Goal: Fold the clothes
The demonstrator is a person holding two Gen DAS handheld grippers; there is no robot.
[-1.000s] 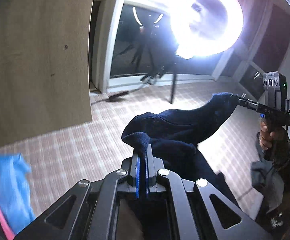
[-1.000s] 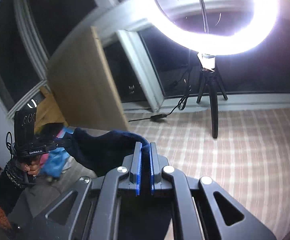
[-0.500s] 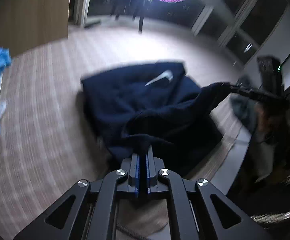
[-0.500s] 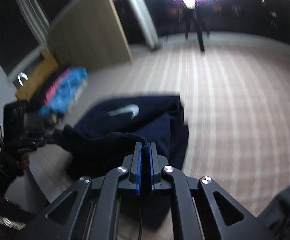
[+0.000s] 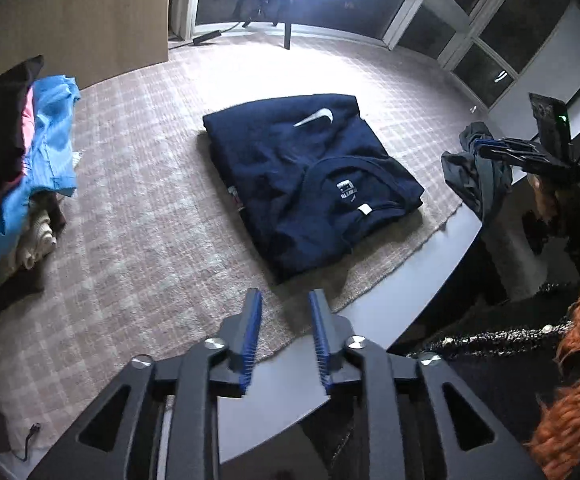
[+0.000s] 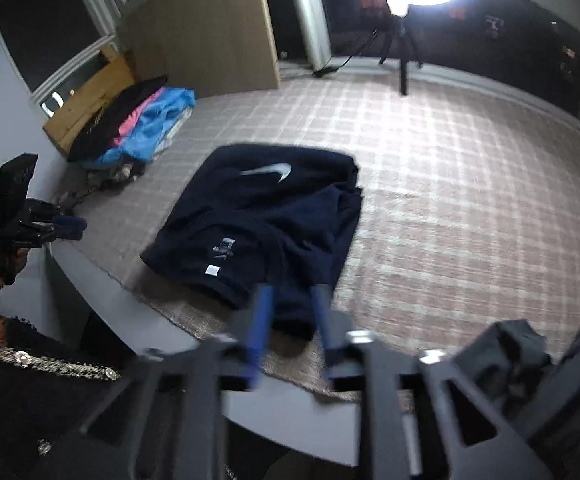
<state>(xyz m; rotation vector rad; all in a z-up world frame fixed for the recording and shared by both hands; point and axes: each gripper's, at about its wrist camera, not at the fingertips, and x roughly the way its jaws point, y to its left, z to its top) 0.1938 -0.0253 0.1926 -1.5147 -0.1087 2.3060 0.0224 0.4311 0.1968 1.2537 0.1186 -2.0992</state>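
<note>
A navy shirt (image 5: 309, 176) with a white swoosh lies folded on the checked cloth, collar toward me. My left gripper (image 5: 285, 296) hovers over the cloth's near edge, short of the shirt. Its jaws are opening and nothing is between them. In the right wrist view the shirt (image 6: 266, 216) lies just beyond my right gripper (image 6: 291, 294). Those jaws are also opening; the shirt's near hem shows behind the gap, and the pads do not press on it. The right gripper (image 5: 489, 150) also shows at the right edge of the left wrist view.
A pile of blue, pink and black clothes (image 5: 30, 152) sits at the left of the cloth. A dark grey garment (image 5: 473, 176) lies at the right by the grey table edge (image 5: 409, 292). A ring light on a tripod (image 6: 401, 52) and a wooden panel (image 5: 70, 12) stand at the back.
Both grippers held the navy shirt up, swung it down onto the cloth, then let go. The shirt now lies folded and both pairs of jaws stand apart, drawn back toward the near edge.
</note>
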